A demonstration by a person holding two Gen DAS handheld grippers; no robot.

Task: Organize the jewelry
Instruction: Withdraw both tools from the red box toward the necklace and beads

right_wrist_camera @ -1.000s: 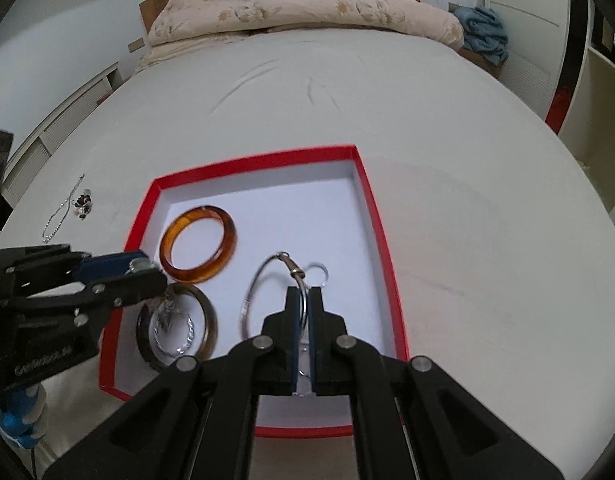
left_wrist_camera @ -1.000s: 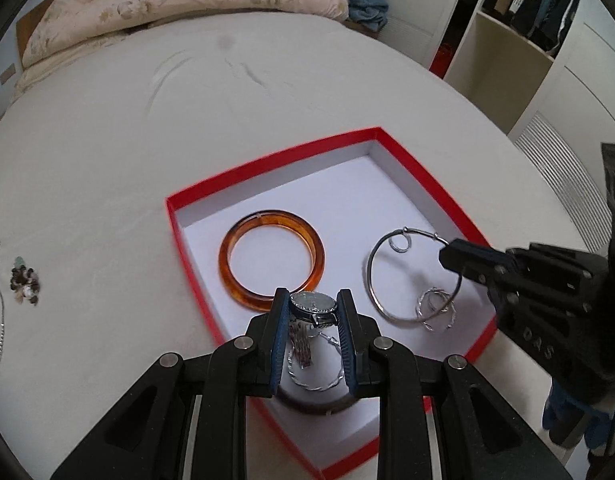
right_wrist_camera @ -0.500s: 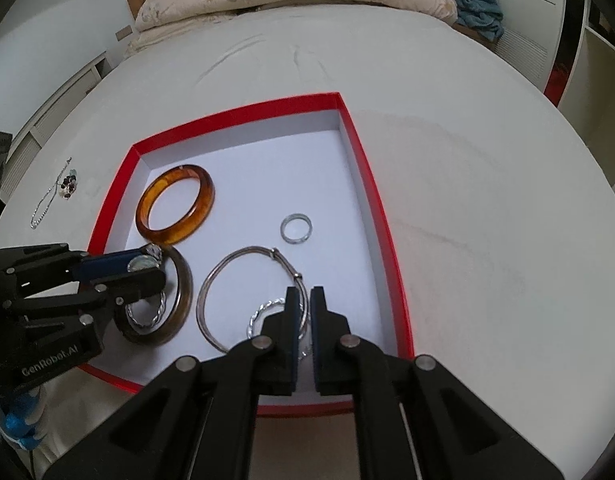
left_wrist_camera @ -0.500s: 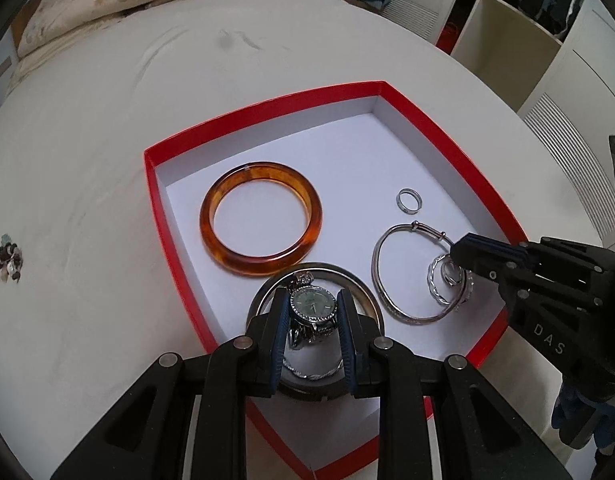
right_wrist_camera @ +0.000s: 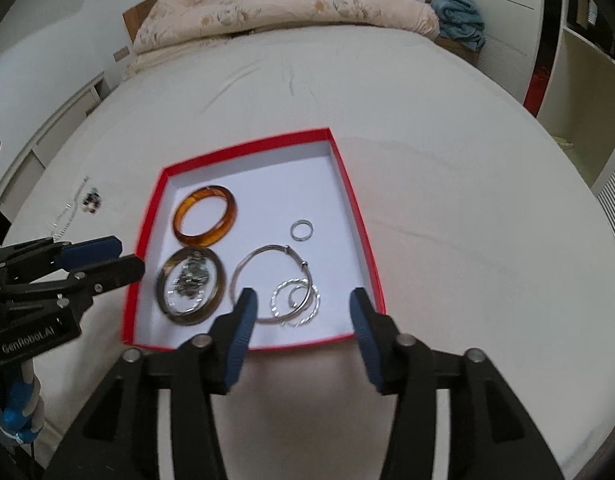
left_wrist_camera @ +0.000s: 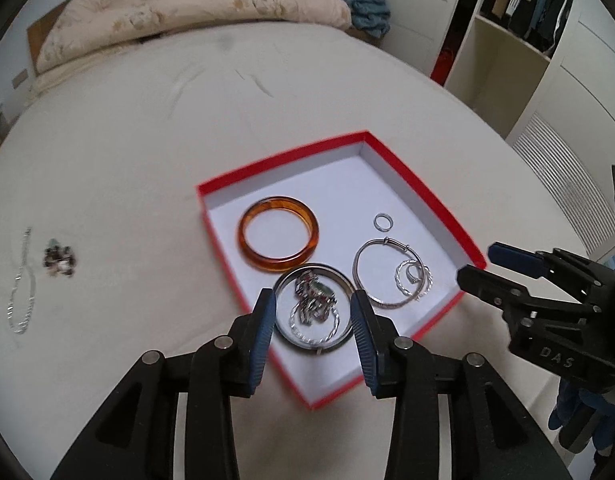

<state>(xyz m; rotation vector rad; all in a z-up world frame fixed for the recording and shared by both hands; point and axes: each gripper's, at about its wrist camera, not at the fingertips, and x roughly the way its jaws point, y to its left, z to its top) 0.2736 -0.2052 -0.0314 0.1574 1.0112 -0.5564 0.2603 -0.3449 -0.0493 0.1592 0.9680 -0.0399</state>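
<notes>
A red box (left_wrist_camera: 281, 161) with a white floor lies on the bed. In it are an amber bangle (left_wrist_camera: 267, 262), a dark bangle (left_wrist_camera: 315, 347) with a silver watch (left_wrist_camera: 313, 298) lying inside it, a thin silver bangle (left_wrist_camera: 357, 276), a twisted silver ring (left_wrist_camera: 413, 280) and a small ring (left_wrist_camera: 377, 222). My left gripper (left_wrist_camera: 312, 300) hangs above the watch with its jaws opening and nothing pressed between them. My right gripper (right_wrist_camera: 303, 300) hovers over the twisted ring (right_wrist_camera: 295, 304), its jaws also opening and holding nothing.
A silver chain (left_wrist_camera: 21, 288) and a small beaded piece (left_wrist_camera: 59, 260) lie on the sheet left of the box. A folded quilt (left_wrist_camera: 187, 12) and a blue cloth (left_wrist_camera: 365, 8) sit at the bed's head. A wardrobe (left_wrist_camera: 527, 20) stands to the right.
Both grippers have let go and risen back from the box. The watch now lies loose inside the dark bangle, and the twisted ring rests by the thin silver bangle.
</notes>
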